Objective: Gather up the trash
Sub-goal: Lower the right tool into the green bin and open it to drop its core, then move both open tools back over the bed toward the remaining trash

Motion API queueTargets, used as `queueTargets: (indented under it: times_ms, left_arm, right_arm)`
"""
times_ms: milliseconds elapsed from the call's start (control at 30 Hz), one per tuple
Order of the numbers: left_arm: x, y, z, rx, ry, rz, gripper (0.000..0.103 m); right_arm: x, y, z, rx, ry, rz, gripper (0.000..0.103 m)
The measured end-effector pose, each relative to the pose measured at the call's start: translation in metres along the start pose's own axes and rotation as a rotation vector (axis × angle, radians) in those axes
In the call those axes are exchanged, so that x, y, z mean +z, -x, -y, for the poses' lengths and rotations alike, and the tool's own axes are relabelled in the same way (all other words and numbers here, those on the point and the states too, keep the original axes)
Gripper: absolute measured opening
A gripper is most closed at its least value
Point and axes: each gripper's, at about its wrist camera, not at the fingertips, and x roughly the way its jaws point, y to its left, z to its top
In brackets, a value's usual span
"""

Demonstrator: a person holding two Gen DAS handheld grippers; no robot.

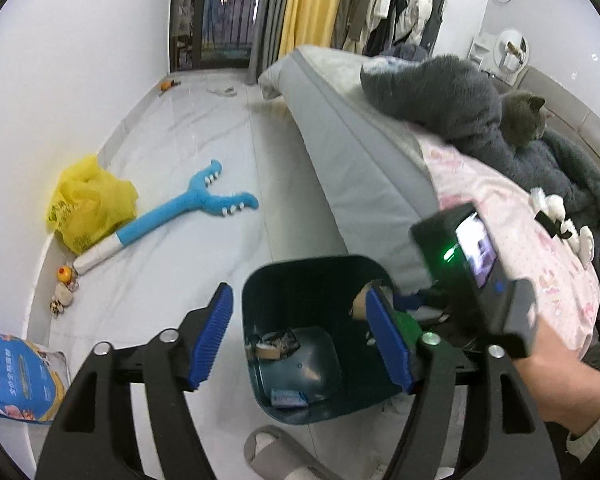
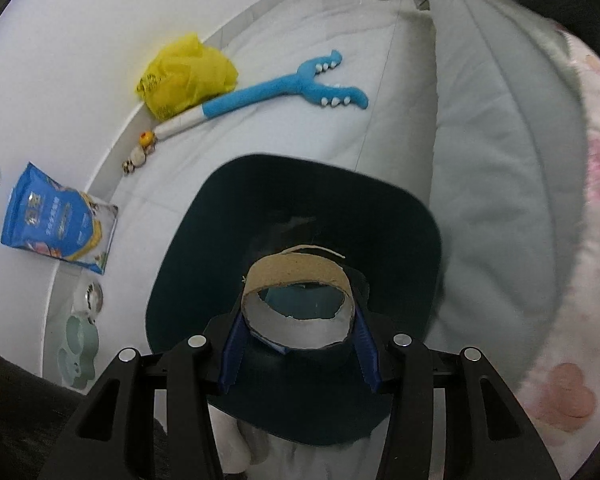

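Beside the bed [image 1: 360, 168], we are holding the cardboard roll [image 2: 300, 304] clamped in the right gripper [image 2: 300, 344] over the bin [image 2: 188, 260], keeping it centred, while the left gripper [image 1: 300, 344] is hanging empty, jaws apart.

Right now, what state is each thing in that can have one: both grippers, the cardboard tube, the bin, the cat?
left gripper: open, nothing between its pads
right gripper: shut on the cardboard tube
cardboard tube: held over the bin's mouth, torn at its rim
bin: upright, open, some trash at the bottom
cat: lying on the bed
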Motion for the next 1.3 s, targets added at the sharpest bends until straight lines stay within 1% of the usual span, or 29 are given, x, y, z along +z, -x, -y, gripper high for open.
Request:
queueTargets:
  times_ms: [100,267,367,467,567,667,833,933,1100,1300]
  left_arm:
    - [0.004,0.011,-0.001,-0.002,-0.003,0.045,0.073]
    - [0.013,0.026,-0.001,-0.005,-0.014,0.099,0.073]
    - [0.018,0.032,-0.002,-0.021,0.000,0.124,0.074]
    - [0.022,0.038,0.000,-0.029,0.002,0.148,0.074]
    - [0.027,0.045,0.006,-0.023,-0.011,0.180,0.075]
    - [0.033,0.052,0.014,-0.037,-0.009,0.208,0.076]
    - [0.041,0.057,0.027,-0.042,-0.019,0.233,0.079]
    - [0.044,0.058,0.035,-0.046,-0.025,0.245,0.082]
    - [0.050,0.056,0.052,-0.062,-0.026,0.257,0.085]
    - [0.059,0.057,0.071,-0.086,-0.022,0.281,0.088]
  right_arm:
    - [-0.002,-0.011,-0.002,-0.008,0.005,-0.034,0.050]
    - [-0.006,-0.019,-0.005,-0.030,0.023,-0.068,0.050]
    - [-0.010,-0.019,-0.005,-0.034,0.022,-0.088,0.061]
    - [-0.013,-0.015,-0.004,-0.035,0.018,-0.093,0.062]
    - [-0.015,-0.004,-0.004,-0.038,0.022,-0.075,0.066]
    - [-0.017,0.008,-0.002,-0.035,0.023,-0.055,0.067]
    - [-0.016,0.037,0.000,0.000,0.028,0.025,0.068]
    - [-0.015,0.060,0.005,0.001,0.035,0.084,0.077]
    - [-0.017,0.097,0.019,0.020,0.024,0.186,0.077]
    - [-0.027,0.144,0.047,-0.020,-0.007,0.310,0.078]
